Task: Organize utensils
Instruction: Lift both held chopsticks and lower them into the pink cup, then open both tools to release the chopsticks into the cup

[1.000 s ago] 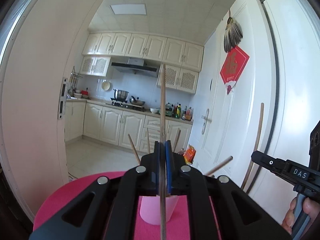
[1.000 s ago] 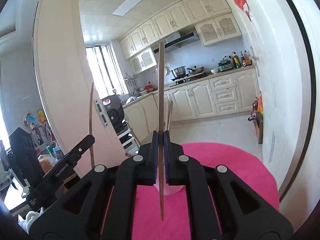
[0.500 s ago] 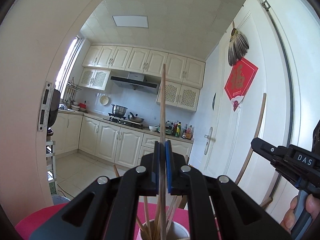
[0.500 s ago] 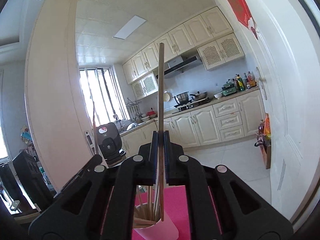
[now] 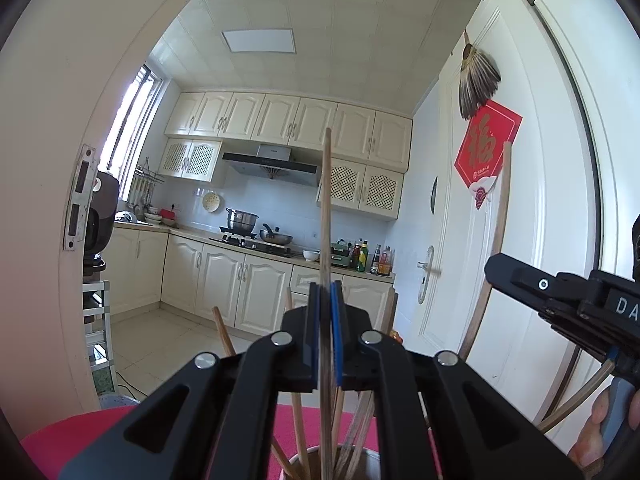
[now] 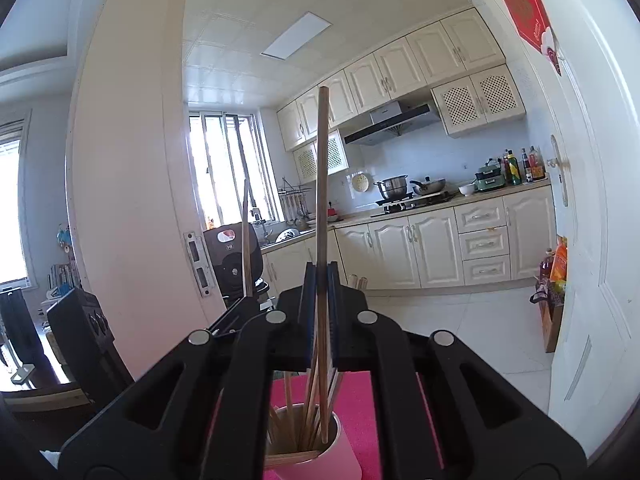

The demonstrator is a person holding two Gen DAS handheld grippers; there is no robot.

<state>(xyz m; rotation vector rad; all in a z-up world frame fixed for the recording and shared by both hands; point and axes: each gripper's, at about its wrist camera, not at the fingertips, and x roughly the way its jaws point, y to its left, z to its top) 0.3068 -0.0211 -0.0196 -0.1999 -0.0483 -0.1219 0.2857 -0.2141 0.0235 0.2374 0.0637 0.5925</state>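
We see two slim, pale wooden chopsticks, each held upright in a gripper above a pink cup. The left chopstick (image 5: 327,216) is a straight round stick of light, matte wood; it rises well above the left gripper (image 5: 325,332), whose blue-lined jaws are clamped on its shaft, and its lower end reaches down into the mouth of the pink cup (image 5: 374,454) directly below. The right chopstick (image 6: 322,184) looks the same, a little warmer in tone, with a blunt flat top; the right gripper (image 6: 321,316) has its jaws pressed together on it, and its lower tip hangs inside the cup (image 6: 340,452), just above the rim's far side.

The cup is a smooth, matte, round tumbler, already crowded with a bundle of other chopsticks (image 6: 304,412) that lean outward from it at varied angles, some pale, some darker brown. In the left wrist view several of these splay to either side of the cup, and one long brown stick (image 5: 494,248) leans far to the cup's right, near the right gripper's black body (image 5: 568,304), which a hand (image 5: 596,436) grips from below.

Under the cup lies a bright pink mat (image 6: 360,404) with a soft, foamy surface. Both grippers are black, hard plastic with silver round rivets. Beyond the cup, through a white door frame, stands a kitchen with cream panelled cabinets (image 6: 420,240), steel pots (image 6: 392,186) on the hob and glossy white floor tiles.
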